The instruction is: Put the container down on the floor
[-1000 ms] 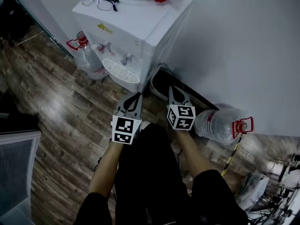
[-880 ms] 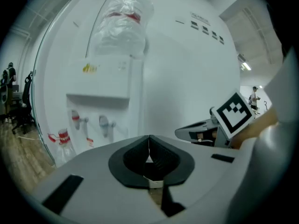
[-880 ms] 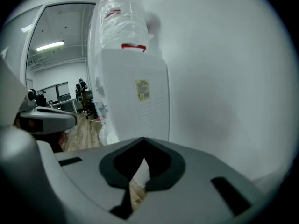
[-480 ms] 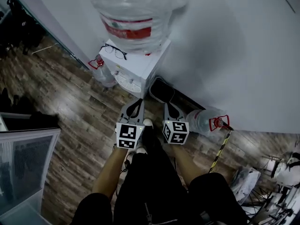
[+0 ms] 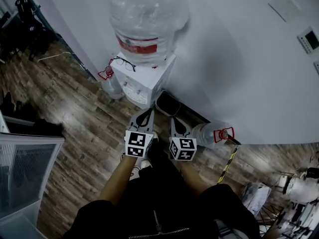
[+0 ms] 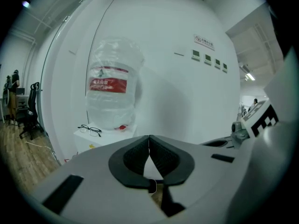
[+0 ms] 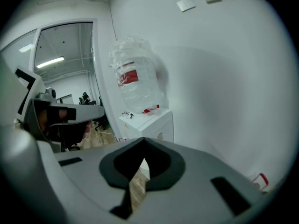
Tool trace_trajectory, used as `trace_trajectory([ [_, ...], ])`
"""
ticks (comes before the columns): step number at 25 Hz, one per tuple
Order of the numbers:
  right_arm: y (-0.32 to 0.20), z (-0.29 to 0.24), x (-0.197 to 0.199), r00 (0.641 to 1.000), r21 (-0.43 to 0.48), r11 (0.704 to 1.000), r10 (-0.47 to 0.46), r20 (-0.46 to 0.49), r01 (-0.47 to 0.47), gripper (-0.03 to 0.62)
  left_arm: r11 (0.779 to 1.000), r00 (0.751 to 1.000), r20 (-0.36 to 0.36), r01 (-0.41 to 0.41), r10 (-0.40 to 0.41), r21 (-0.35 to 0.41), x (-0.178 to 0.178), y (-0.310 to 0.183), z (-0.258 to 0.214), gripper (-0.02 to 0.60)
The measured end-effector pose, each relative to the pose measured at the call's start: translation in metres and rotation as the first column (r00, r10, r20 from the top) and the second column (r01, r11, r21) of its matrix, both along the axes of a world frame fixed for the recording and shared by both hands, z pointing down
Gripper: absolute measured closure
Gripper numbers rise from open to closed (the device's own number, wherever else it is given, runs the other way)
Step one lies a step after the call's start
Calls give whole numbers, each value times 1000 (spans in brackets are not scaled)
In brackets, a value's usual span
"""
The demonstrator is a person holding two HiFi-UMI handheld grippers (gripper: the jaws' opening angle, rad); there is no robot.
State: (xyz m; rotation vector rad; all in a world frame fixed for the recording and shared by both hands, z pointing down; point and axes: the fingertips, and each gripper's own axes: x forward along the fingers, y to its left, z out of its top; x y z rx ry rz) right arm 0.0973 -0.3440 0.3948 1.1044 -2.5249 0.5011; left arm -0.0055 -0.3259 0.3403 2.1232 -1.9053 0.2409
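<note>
Left gripper [image 6: 149,143] closed, empty (head view adds a floor bottle [image 5: 208,132]).

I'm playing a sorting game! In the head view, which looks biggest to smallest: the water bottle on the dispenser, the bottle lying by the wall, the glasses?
1. Water bottle on the dispenser, helped by being nearest the camera.
2. Bottle lying on the floor.
3. Glasses.

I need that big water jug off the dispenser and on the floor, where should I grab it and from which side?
Probably the jug at mid-body by the red label, left tool on one flank, right tool on the other, coming from the front: the wall is behind, it sits neck-down on the dispenser, and it looks too wide for one tool.
</note>
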Motion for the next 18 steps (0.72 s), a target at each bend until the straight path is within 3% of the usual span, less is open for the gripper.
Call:
trace_trajectory([
  [18, 4, 16, -7, 999, -36, 999, -39, -27, 38, 585, 999, 1000, 0, -15, 15, -51, 1, 6, 21, 566],
])
